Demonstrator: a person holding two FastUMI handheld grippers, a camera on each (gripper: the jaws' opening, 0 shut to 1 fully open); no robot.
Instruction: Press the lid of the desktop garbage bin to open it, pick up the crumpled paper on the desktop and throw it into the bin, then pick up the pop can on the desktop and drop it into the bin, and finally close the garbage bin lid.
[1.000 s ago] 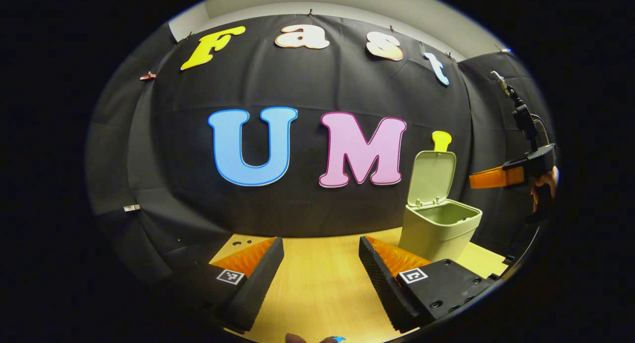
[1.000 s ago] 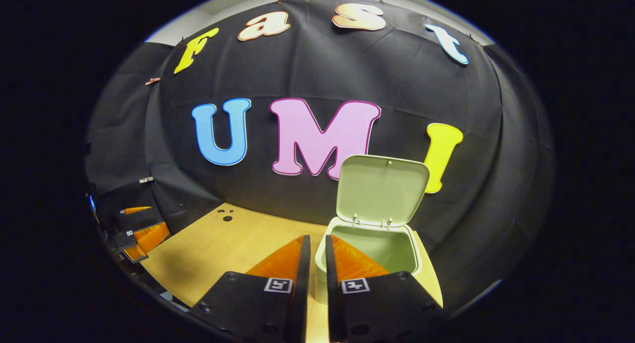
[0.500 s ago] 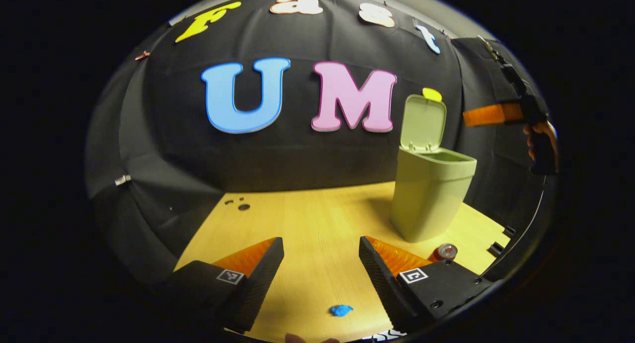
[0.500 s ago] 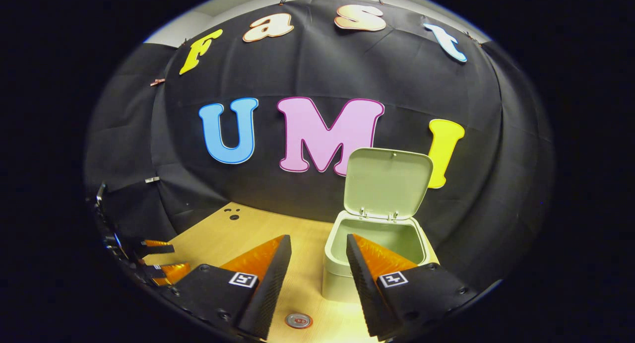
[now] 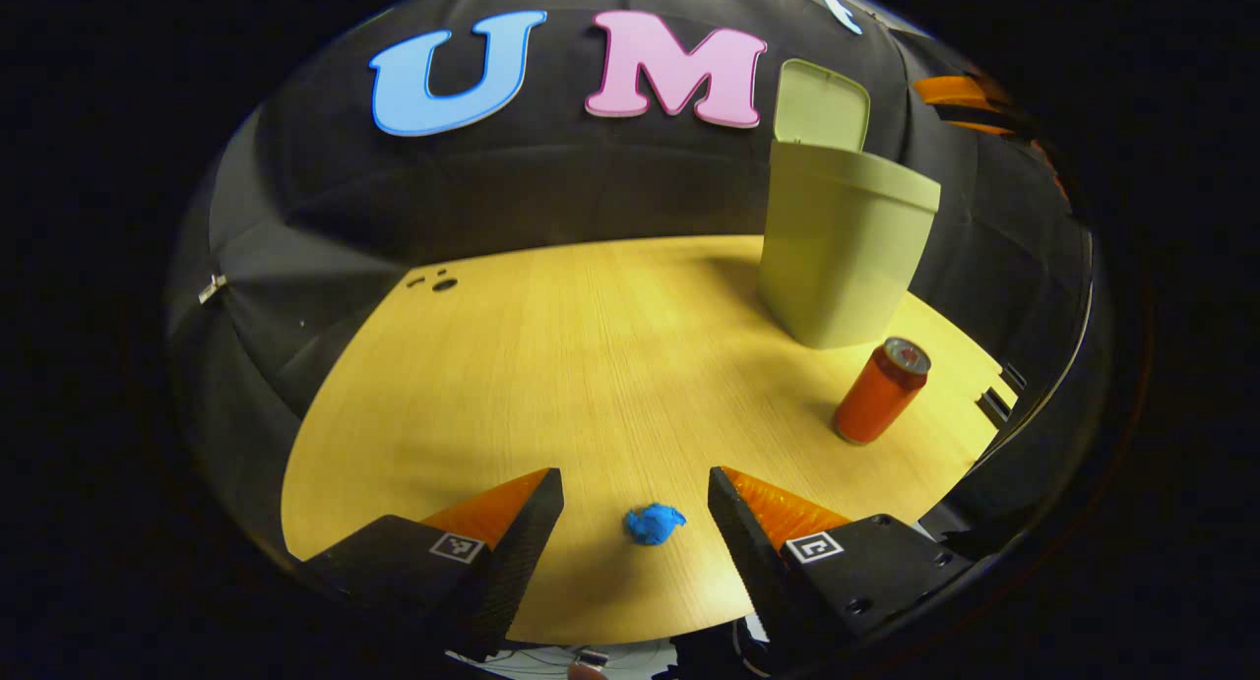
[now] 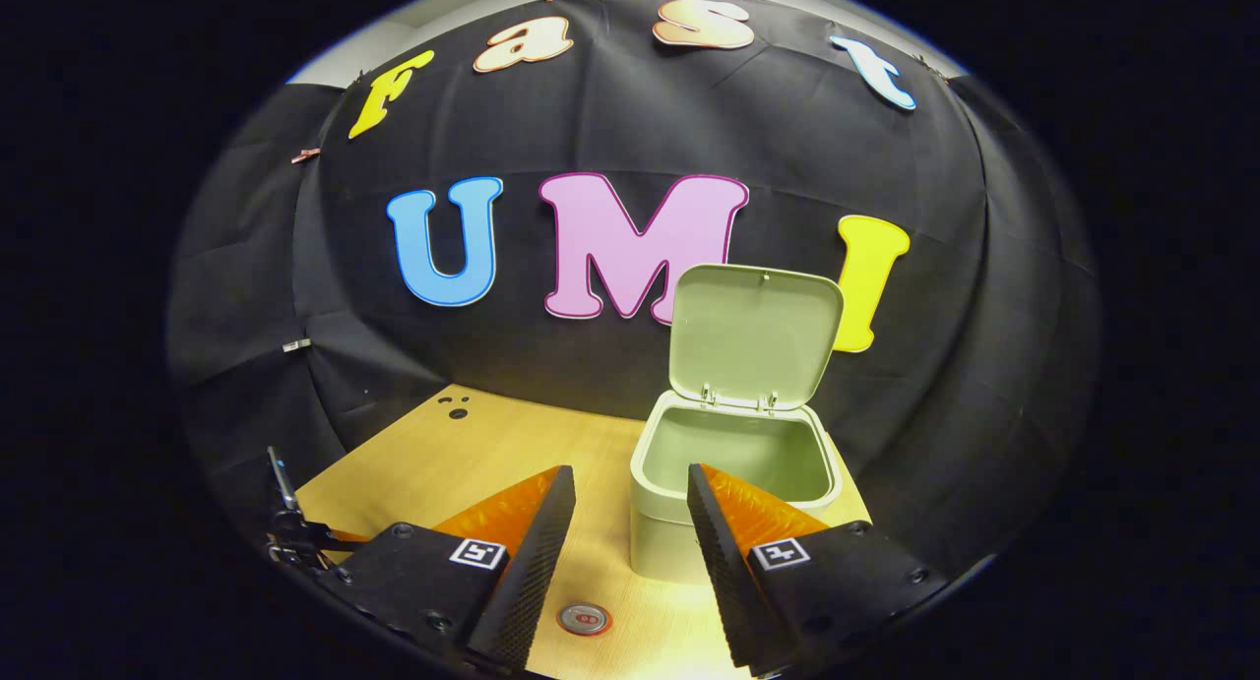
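A small blue crumpled paper (image 5: 655,524) lies on the wooden table (image 5: 541,365) near its front edge, low between the fingers of my open left gripper (image 5: 634,475), which touch nothing. A red pop can (image 5: 879,390) stands upright to the right, in front of the pale green bin (image 5: 842,257), whose lid (image 5: 822,104) is raised. In the right gripper view, my right gripper (image 6: 628,473) hovers open and empty above the table, with the open bin (image 6: 733,463) just beyond its right finger. The can's top (image 6: 584,618) shows below, between the fingers.
The table's front edge curves close under the left gripper. Small dark holes (image 5: 443,284) mark the table's far left corner. The black cloth wall stands right behind the bin. The left gripper (image 6: 290,537) shows at the lower left of the right gripper view.
My left gripper has tipped down toward the table, bringing the blue paper up between its fingers. The right gripper went from shut to open and has barely moved since.
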